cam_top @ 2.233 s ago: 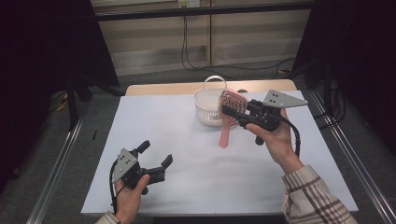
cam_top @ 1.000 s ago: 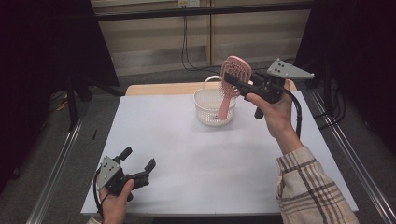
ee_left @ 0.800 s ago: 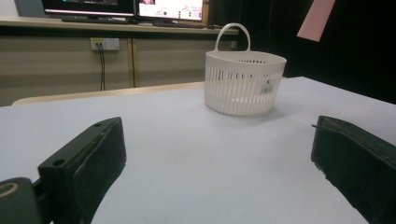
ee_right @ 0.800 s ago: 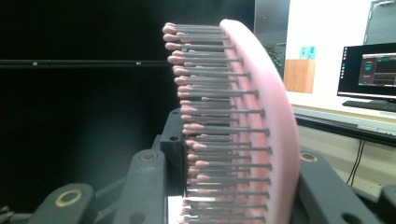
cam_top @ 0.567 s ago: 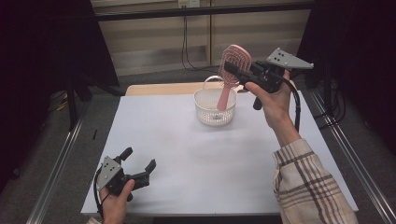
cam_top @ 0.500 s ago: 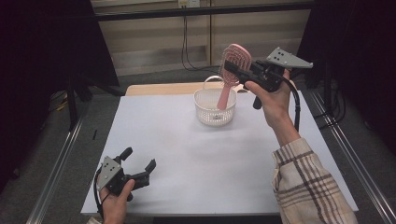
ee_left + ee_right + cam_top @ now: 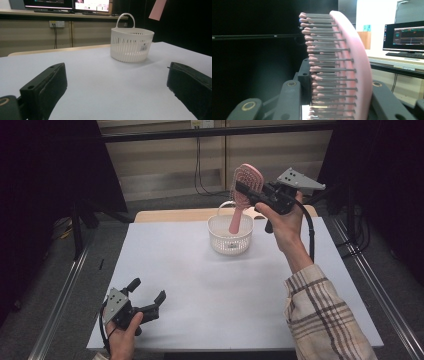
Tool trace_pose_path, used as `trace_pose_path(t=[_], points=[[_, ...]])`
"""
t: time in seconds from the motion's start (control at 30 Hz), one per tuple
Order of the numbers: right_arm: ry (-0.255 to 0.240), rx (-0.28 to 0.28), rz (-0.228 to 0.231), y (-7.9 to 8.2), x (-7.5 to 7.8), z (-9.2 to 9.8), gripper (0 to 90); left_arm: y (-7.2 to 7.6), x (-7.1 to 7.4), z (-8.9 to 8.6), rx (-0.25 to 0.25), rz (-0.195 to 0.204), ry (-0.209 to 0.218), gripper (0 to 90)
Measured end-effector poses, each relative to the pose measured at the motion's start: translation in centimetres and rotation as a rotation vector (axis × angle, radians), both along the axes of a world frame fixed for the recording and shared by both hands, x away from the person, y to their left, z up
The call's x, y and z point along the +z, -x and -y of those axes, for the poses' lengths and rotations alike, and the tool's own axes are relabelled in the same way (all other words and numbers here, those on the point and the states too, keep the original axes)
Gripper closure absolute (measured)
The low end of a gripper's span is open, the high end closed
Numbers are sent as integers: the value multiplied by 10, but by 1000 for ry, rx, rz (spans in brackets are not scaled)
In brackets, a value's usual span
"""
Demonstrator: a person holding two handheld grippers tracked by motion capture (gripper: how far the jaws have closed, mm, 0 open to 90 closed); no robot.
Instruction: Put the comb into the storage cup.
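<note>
Hairbrush point(image 7: 243, 190): light, rigid plastic, hanging handle-down over the white basket point(image 7: 230, 236).
Right claw point(image 7: 248, 190): clamped across the bristled head; the handle would grip steadier.
Left claw point(image 7: 148, 293): spread wide, nothing in it, low over the table point(image 7: 200, 290).

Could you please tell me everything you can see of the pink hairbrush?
The pink hairbrush looks like plastic, with an oval head and a straight handle. Dark bristles with pink tips stand in rows on one face of its curved head. It hangs nearly upright, head up, handle end pointing down over the white basket. The right gripper is shut on its head, one jaw on the bristles and one on the back.
</note>
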State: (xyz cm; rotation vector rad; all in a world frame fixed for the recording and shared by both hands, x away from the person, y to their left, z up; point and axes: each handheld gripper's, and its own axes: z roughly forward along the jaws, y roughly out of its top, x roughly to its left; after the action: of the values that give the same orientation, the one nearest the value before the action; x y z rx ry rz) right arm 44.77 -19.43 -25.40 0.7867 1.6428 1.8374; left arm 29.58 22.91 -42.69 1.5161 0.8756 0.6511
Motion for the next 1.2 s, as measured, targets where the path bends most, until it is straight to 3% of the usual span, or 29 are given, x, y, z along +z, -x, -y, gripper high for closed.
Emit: trace_pose_path(t=[0.6, 1.2], points=[[7, -78, -43, -24, -16, -1, 630, -1, 0, -1, 1, -14, 4, 31], [22, -97, -69, -37, -40, -9, 630, 0, 0, 0, -16, -14, -16, 31]])
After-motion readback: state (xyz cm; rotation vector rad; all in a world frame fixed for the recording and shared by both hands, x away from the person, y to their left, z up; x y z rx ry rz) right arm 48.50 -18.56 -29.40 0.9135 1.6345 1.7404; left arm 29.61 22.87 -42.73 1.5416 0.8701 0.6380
